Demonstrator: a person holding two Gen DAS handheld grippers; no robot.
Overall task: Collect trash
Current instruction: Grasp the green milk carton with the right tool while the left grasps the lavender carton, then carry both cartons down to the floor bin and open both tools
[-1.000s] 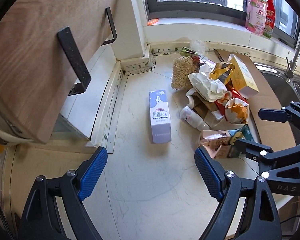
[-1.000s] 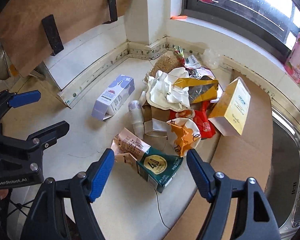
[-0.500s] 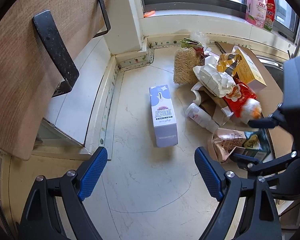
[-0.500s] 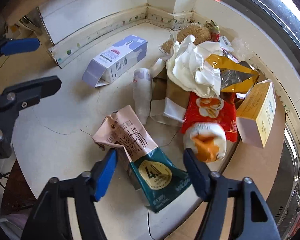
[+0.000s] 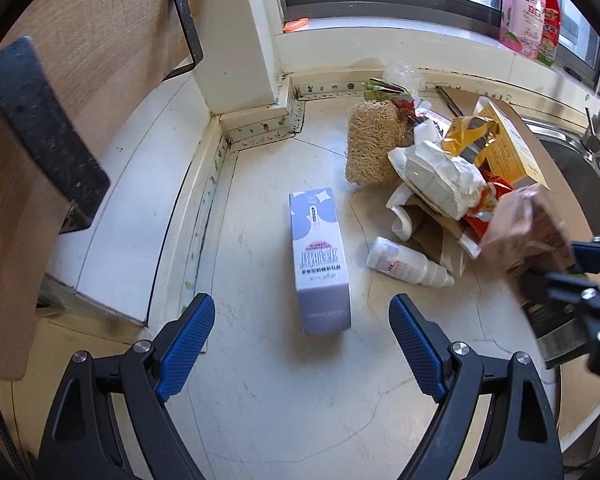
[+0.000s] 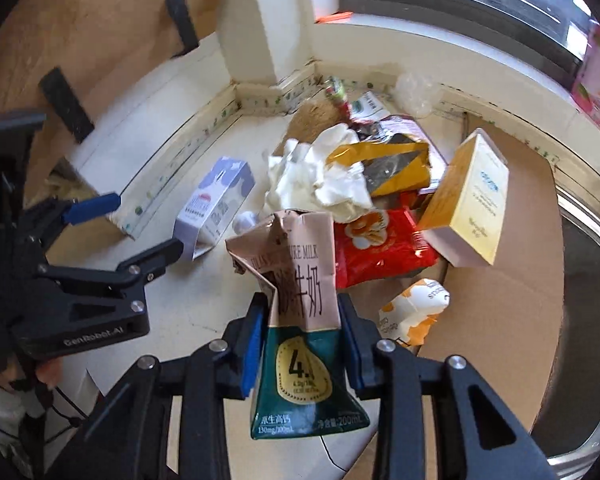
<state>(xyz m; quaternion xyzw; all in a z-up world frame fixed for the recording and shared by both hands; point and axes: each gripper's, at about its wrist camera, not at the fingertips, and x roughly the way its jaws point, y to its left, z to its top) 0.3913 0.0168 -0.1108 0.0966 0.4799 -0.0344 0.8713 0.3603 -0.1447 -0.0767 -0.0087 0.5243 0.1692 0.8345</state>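
My right gripper (image 6: 302, 344) is shut on a crushed pink and green milk carton (image 6: 300, 312) and holds it up off the counter; the carton also shows at the right of the left wrist view (image 5: 528, 232). My left gripper (image 5: 300, 332) is open and empty, just short of a purple and white carton (image 5: 318, 256) lying on the counter. A trash pile lies beyond: crumpled white paper (image 6: 320, 176), a red snack bag (image 6: 380, 248), a yellow box (image 6: 472, 204), an orange and white cup (image 6: 412, 312), a small white bottle (image 5: 404, 264).
A wooden board with black brackets (image 5: 44, 148) leans at the left. Flat cardboard (image 6: 500, 312) covers the counter beside the steel sink (image 6: 584, 300). A loofah (image 5: 368, 144) lies near the window wall. Cleaning bottles (image 5: 532, 12) stand on the sill.
My right gripper has closed on the pink and green milk carton and lifted it off the counter. My left gripper has moved closer to the purple carton, still open.
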